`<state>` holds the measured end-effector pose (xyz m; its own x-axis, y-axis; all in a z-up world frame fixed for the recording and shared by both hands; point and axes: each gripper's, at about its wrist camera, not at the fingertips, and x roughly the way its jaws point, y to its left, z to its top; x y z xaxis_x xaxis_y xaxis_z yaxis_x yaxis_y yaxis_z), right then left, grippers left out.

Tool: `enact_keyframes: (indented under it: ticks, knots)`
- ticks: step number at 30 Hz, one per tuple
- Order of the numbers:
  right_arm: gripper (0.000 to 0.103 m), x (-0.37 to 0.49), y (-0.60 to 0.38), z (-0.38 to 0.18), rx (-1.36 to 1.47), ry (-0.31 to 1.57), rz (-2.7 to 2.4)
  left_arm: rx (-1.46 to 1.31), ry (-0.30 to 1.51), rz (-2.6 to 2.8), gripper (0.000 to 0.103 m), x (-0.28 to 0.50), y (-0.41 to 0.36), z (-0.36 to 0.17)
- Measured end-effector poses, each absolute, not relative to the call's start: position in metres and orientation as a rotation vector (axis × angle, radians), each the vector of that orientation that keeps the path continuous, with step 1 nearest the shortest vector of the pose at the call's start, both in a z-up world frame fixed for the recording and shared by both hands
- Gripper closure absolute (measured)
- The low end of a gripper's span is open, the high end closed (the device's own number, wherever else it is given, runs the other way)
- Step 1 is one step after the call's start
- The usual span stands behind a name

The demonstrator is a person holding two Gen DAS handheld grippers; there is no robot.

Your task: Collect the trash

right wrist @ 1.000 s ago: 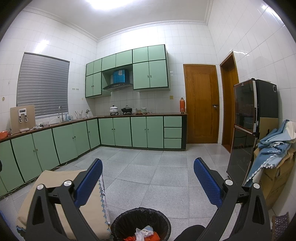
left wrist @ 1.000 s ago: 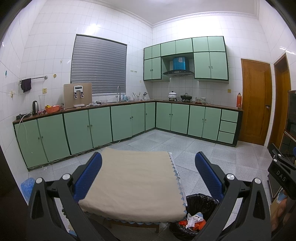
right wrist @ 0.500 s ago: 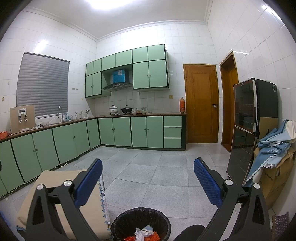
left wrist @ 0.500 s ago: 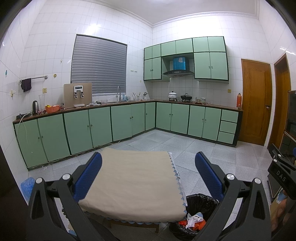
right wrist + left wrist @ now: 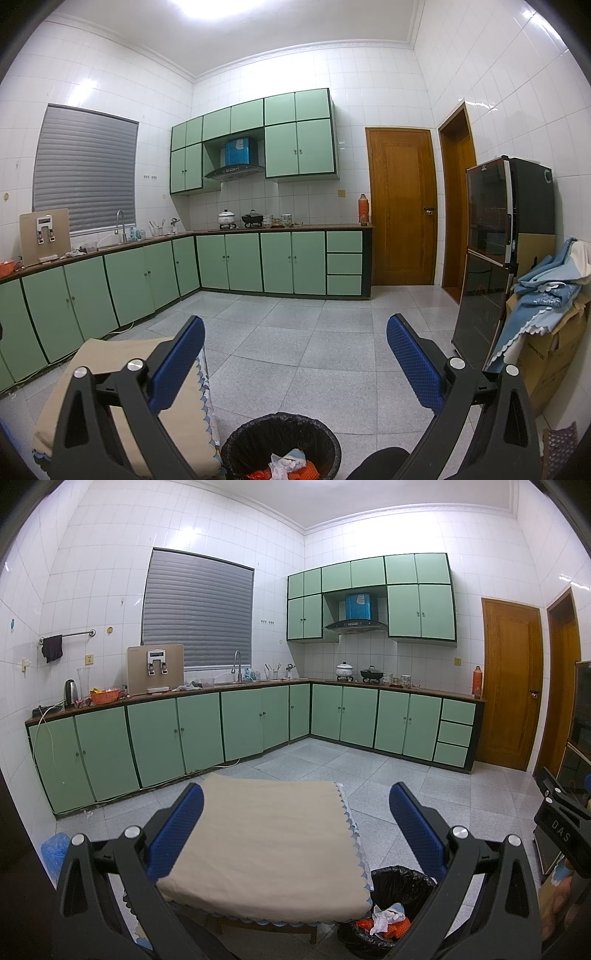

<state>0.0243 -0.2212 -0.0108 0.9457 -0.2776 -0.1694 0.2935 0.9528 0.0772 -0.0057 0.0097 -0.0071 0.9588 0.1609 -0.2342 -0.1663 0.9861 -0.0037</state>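
Trash (image 5: 384, 919) in bin (image 5: 402, 880) beside table (image 5: 266, 849)

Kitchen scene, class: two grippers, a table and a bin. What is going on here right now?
A person holds a two-finger gripper in each hand, and both the left gripper and the right gripper are open and empty. They hang above a low table under a beige cloth, whose top shows no litter. Beside it on the floor stands a black-lined trash bin that already holds crumpled white and orange trash. Neither gripper touches anything, so the collecting looks finished or paused.
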Motion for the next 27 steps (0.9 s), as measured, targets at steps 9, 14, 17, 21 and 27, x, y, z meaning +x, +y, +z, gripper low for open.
enact_keyframes:
  ticks: [9, 14, 17, 21, 27]
  knots:
    - [0.006, 0.0239, -0.2224, -0.0096, 0.098, 0.157, -0.29, -0.022, 0.235, 0.165, 0.006, -0.0078, 0.0082, -0.0109]
    - [0.006, 0.0246, -0.2229, -0.0091, 0.097, 0.158, -0.289, -0.022, 0.234, 0.165, 0.006, -0.0078, 0.0084, -0.0104]
    - [0.006, 0.0247, -0.2233, -0.0085, 0.097, 0.158, -0.289, -0.021, 0.235, 0.164, 0.006, -0.0076, 0.0084, -0.0101]
    - [0.006, 0.0245, -0.2238, -0.0088, 0.097, 0.159, -0.29, -0.022, 0.234, 0.163, 0.006, -0.0075, 0.0077, -0.0113]
    - [0.006, 0.0246, -0.2236, -0.0088, 0.096, 0.159, -0.289, -0.02, 0.237, 0.16, 0.006, -0.0069, 0.006, -0.012]
